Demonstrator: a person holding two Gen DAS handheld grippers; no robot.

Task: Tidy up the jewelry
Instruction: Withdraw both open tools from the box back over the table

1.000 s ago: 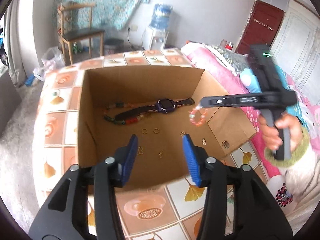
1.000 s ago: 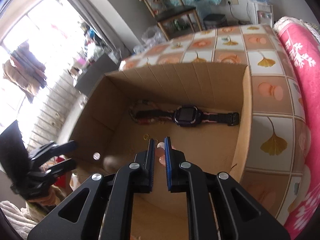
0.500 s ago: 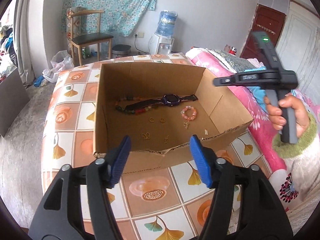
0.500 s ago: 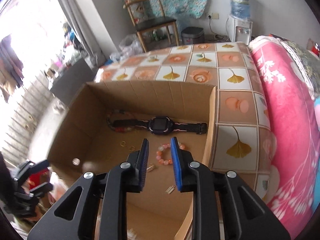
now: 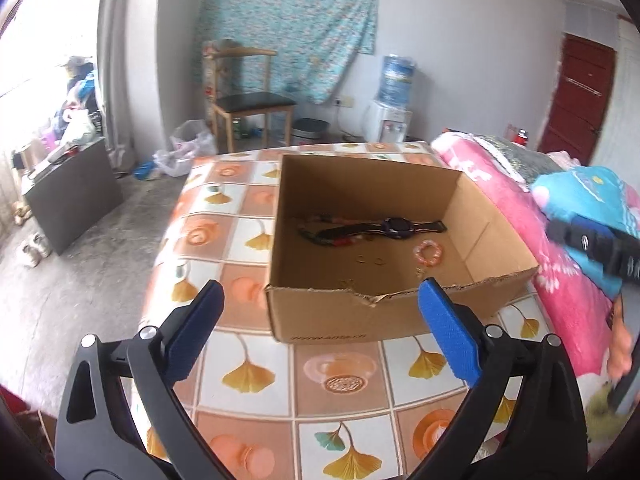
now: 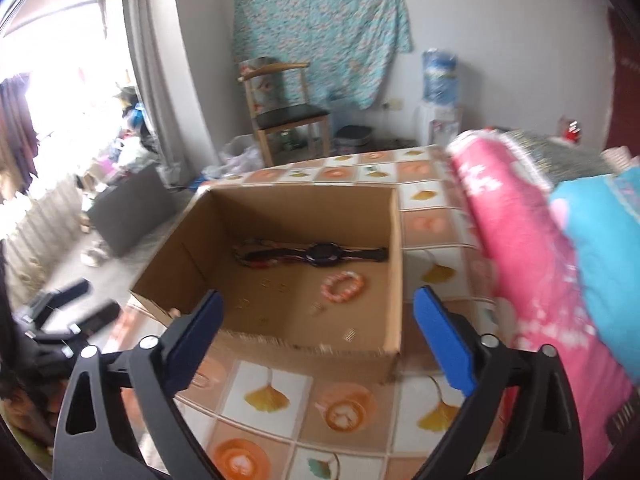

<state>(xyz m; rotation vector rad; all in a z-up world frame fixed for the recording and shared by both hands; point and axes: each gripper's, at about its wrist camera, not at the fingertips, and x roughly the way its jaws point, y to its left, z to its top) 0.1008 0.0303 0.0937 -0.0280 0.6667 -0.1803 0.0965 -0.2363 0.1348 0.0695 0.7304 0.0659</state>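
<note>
An open cardboard box stands on the tiled table. On its floor lie a dark watch, a dark beaded necklace, a pink bead bracelet and small gold rings. My left gripper hovers before the box's near wall, jaws opening wide, nothing between them. My right gripper is above the near right corner, jaws also opening, empty. The right gripper shows at the right edge of the left wrist view.
The table cover has orange and white tiles with leaf prints. A pink and blue quilt crowds the box's right side. A chair, a water dispenser and a dark cabinet stand beyond on the floor.
Both grippers drew back and up out of the box and spread their jaws wide. The right one let go of the pink bracelet, which now lies on the box floor.
</note>
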